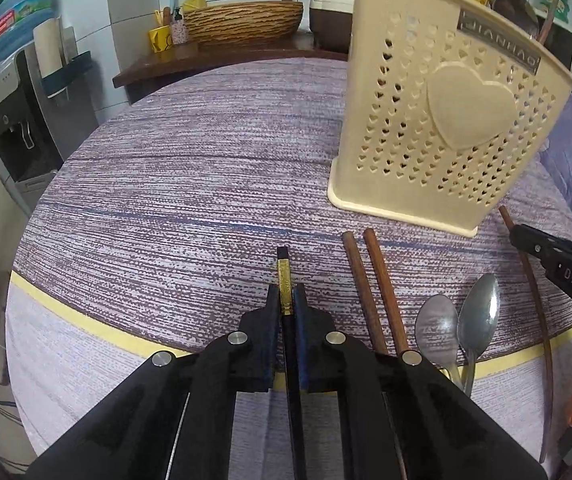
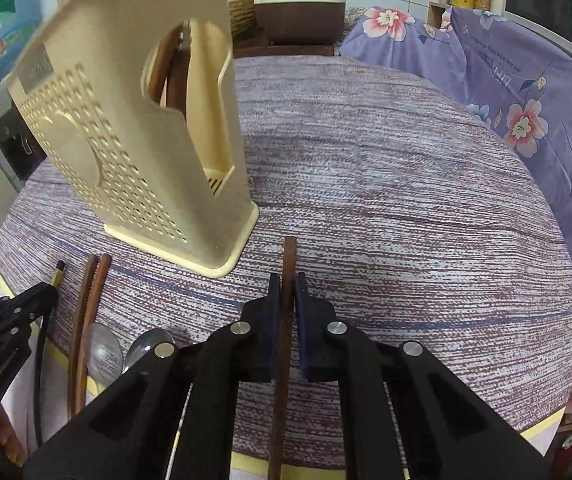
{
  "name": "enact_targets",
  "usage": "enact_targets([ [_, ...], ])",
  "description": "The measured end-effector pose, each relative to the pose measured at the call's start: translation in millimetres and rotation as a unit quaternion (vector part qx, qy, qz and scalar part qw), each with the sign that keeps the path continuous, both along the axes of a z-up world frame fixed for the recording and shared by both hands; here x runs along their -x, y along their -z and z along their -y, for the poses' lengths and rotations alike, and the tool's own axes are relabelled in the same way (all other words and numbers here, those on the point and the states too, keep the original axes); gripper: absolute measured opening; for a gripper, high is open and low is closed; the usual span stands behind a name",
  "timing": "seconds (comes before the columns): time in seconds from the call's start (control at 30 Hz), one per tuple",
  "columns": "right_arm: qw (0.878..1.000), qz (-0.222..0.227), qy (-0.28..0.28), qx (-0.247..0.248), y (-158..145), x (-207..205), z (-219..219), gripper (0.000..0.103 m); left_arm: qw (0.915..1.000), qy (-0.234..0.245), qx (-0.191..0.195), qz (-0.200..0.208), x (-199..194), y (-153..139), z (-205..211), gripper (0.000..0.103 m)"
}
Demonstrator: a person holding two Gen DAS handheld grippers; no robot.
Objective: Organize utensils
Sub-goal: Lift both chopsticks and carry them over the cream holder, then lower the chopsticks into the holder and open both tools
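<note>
Pickup step — left gripper (image 1: 286,300) jaws clamp a black chopstick (image 1: 283,264), right gripper (image 2: 288,300) jaws clamp a brown chopstick (image 2: 289,256), both just before the holder (image 1: 438,120). Next: lift, tip upright — drop in.

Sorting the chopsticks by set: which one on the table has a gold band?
The black chopstick clamped in the left gripper. It alone is black with a gold band near its end; the others, including the one in the right gripper, are plain brown wood.
</note>
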State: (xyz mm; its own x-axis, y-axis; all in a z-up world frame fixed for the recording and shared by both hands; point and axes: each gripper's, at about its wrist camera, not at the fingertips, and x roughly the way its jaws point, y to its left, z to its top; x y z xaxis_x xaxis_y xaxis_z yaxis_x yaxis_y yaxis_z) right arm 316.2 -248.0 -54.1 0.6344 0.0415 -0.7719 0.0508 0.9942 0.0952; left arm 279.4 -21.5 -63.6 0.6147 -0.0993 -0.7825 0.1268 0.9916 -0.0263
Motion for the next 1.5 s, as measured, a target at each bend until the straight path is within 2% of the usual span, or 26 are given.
enact_targets([
  [0.13, 0.999, 0.024, -0.007, -0.037, -21, 16, 11, 0.008, 0.9995, 0.002, 0.018, 0.026, 12, -23, -7, 0.008],
  [0.37, 0.991, 0.1, -0.032, -0.08, -87, 57, 29, 0.008, 0.9945, 0.013, 0.055, 0.088, 39, -82, -19, 0.008],
  [0.57, 0.984, 0.16, -0.042, -0.071, -135, 81, 31, 0.008, 0.9893, 0.009, 0.063, 0.131, 53, -119, -30, 0.008],
  [0.7, 0.982, 0.172, -0.043, -0.064, -147, 89, 30, 0.008, 0.9882, 0.007, 0.078, 0.132, 53, -128, -35, 0.008],
  [0.93, 0.981, 0.18, -0.049, -0.057, -157, 95, 28, 0.008, 0.9867, 0.006, 0.076, 0.144, 59, -134, -34, 0.008],
  [1.17, 0.978, 0.194, -0.055, -0.049, -171, 101, 28, 0.008, 0.9843, 0.009, 0.094, 0.149, 59, -142, -43, 0.008],
  [1.4, 0.974, 0.214, -0.063, -0.043, -202, 98, 27, 0.008, 0.9791, 0.025, 0.099, 0.176, 54, -171, -40, 0.008],
  [1.5, 0.973, 0.218, -0.068, -0.041, -217, 94, 26, 0.008, 0.9752, 0.036, 0.102, 0.193, 50, -194, -35, 0.008],
])
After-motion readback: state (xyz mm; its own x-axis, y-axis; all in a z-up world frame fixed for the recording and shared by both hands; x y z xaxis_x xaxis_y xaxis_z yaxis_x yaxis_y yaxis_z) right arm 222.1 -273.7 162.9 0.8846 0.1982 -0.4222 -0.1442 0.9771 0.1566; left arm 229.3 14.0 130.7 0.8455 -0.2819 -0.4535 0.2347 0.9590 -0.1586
